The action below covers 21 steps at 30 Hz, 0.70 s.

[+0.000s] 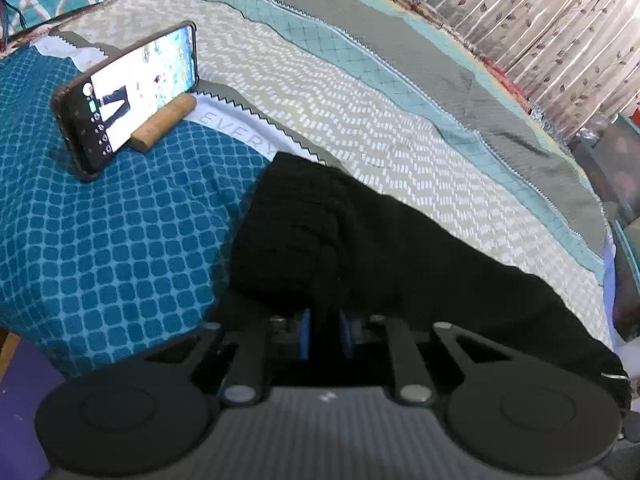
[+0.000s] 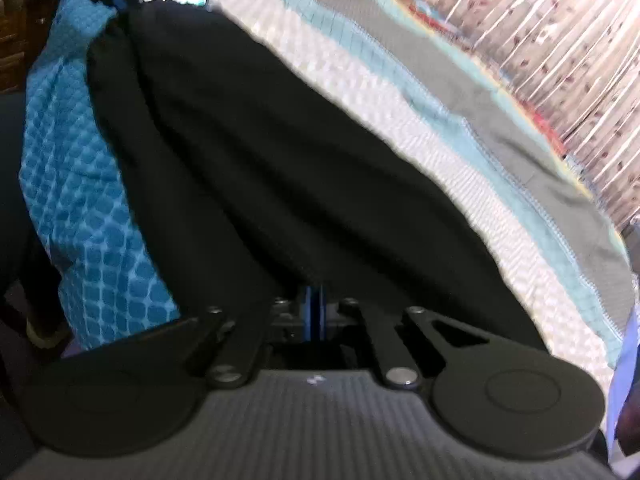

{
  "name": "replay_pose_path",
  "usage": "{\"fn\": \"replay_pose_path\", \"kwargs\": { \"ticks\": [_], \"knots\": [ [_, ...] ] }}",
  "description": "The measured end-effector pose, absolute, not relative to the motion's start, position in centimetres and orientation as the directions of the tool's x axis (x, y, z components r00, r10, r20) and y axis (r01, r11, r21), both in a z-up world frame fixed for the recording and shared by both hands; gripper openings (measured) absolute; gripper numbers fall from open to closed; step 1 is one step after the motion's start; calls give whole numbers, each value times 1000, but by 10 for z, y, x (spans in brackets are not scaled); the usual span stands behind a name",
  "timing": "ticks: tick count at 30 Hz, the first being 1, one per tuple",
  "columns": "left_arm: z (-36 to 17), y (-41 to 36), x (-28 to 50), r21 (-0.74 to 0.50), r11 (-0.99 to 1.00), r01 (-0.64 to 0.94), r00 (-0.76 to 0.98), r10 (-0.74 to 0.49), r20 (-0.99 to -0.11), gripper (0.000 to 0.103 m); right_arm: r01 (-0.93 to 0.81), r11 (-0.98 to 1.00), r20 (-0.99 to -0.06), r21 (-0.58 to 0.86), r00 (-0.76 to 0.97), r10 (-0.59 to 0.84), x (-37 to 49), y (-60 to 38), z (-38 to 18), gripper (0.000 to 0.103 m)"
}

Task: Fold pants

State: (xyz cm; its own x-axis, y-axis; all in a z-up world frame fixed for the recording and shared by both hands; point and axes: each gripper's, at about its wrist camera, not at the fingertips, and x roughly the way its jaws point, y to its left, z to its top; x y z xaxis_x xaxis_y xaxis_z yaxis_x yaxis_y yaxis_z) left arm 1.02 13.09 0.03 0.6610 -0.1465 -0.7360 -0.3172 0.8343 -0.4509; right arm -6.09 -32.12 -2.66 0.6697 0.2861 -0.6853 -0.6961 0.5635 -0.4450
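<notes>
Pants (image 1: 360, 240) pinched in both your grippers, beside the phone (image 1: 128, 100).
Left gripper (image 1: 324, 320) and right gripper (image 2: 314, 300) each clamp black fabric between blue pads.

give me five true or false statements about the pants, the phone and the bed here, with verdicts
1. The pants are black. True.
2. The phone lies face down. False: it is propped up, screen lit.
3. The left gripper has black cloth between its fingers. True.
4. The pants hang on a rack. False: they lie on the bedspread.
5. The right gripper stands wide open. False: its fingers are shut at the pants' edge.
</notes>
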Motion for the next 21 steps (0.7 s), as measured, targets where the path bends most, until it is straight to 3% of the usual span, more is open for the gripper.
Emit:
{"fn": "replay_pose_path", "kwargs": {
  "ticks": [5, 9, 13, 15, 19, 21],
  "knots": [
    [12, 143, -18, -470, 823, -319, 681, -145, -717, 12, -730, 588, -685, -349, 627, 372, -74, -317, 13, 6],
    [-3, 137, -26, -423, 845, -327, 644, -128, -754, 14, -755, 583, -757, -299, 560, 337, -80, -288, -21, 6],
    [-9, 121, -27, -327, 886, -328, 612, -64, -788, 28, -751, 585, -773, -306, 555, 308, -59, -253, -42, 19],
    [0, 120, -31, -298, 903, -309, 632, -39, -774, 49, -760, 596, -785, -258, 525, 330, -46, -236, -32, 30],
    [15, 136, -37, -328, 890, -316, 676, -32, -736, 63, -742, 662, -759, -103, 489, 430, -23, -222, -8, 33],
    [16, 145, -37, -356, 873, -332, 688, -34, -725, 79, -693, 721, -719, -6, 504, 479, -8, -215, 3, 33]
  ]
}}
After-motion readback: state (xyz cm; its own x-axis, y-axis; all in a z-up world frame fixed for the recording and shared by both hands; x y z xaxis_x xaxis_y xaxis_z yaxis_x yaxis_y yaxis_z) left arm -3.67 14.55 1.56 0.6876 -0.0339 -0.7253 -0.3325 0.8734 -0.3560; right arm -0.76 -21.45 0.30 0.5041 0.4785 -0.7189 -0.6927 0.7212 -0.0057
